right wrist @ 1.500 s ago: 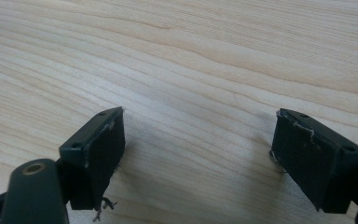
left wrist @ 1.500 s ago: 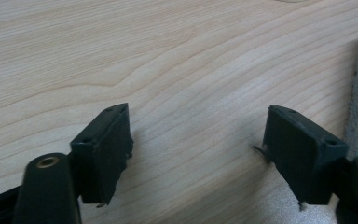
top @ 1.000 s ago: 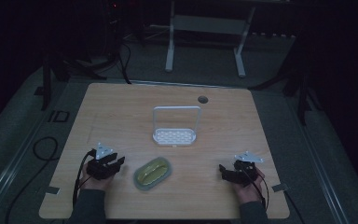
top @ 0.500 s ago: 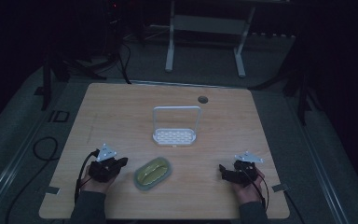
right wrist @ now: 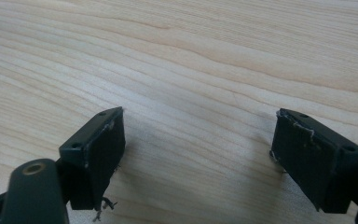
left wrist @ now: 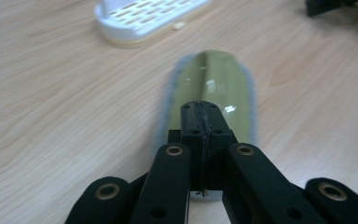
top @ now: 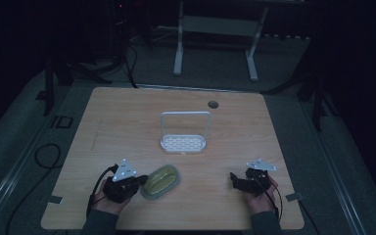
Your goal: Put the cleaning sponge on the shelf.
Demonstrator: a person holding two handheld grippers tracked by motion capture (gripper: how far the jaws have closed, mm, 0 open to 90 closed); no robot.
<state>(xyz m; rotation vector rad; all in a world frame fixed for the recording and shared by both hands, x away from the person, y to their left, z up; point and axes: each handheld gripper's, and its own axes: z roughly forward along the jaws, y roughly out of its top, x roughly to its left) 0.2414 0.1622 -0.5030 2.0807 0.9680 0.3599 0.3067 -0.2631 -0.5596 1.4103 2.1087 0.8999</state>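
Note:
An oval dish [top: 162, 180] with a grey rim and a yellow-green inside lies on the wooden table [top: 127, 127] near its front edge. My left gripper [top: 139, 181] is at the dish's left end. In the left gripper view its jaws are pressed together, and the gripper [left wrist: 200, 109] hangs over the near end of the dish [left wrist: 214, 79]. I see nothing between the jaws. My right gripper [top: 235, 180] rests at the front right, apart from the dish. Its jaws stand wide open over bare wood, with nothing between them [right wrist: 198, 140].
A white slotted tray with a tall wire handle [top: 183, 143] stands behind the dish at mid-table; its base [left wrist: 144, 18] is just beyond the dish. A round cable hole [top: 213, 104] is near the far edge. Cables trail off the table's left side.
The left gripper has moved right toward the dish, and its tips now reach the dish's left end. The dish and the right gripper have stayed put.

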